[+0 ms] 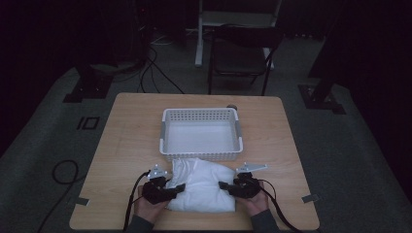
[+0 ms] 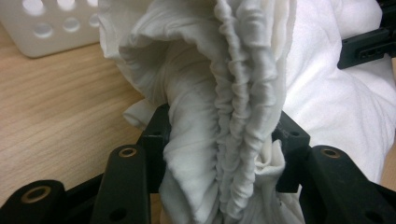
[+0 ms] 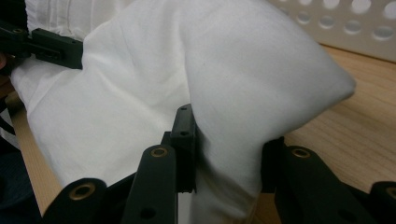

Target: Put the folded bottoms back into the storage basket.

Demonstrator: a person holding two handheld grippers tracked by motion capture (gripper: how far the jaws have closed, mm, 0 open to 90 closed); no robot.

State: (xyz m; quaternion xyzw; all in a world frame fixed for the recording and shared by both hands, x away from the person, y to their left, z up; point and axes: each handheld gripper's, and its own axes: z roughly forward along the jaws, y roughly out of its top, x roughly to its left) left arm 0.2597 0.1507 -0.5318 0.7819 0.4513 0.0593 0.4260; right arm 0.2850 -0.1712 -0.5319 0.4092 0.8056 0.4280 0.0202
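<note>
Both hands come in at the near edge of the table (image 1: 126, 126), each holding a black gripper against a white cloth (image 1: 201, 184). That cloth lies bunched in a soft heap on the wood, just in front of a white basket (image 1: 201, 153) with a perforated wall, and its far edge touches or nearly touches the basket's front wall.

On the person's left, the left gripper (image 1: 177, 188) has its jaws pressed onto the cloth's left edge. Its own view shows a gathered, ruffled seam of the cloth (image 2: 233, 116) standing up between the two black jaws, which pinch the fabric from both sides. A corner of the basket (image 2: 51, 28) sits at the top left of that view, and the other gripper's jaw shows at the top right against the cloth.

On the right, the right gripper (image 1: 224, 186) pinches the cloth's right edge. In its own view a smooth fold of cloth (image 3: 233, 93) rises between the jaws, clamped low down, with the basket wall (image 3: 345, 23) behind it on the wooden table (image 3: 355, 130).
</note>
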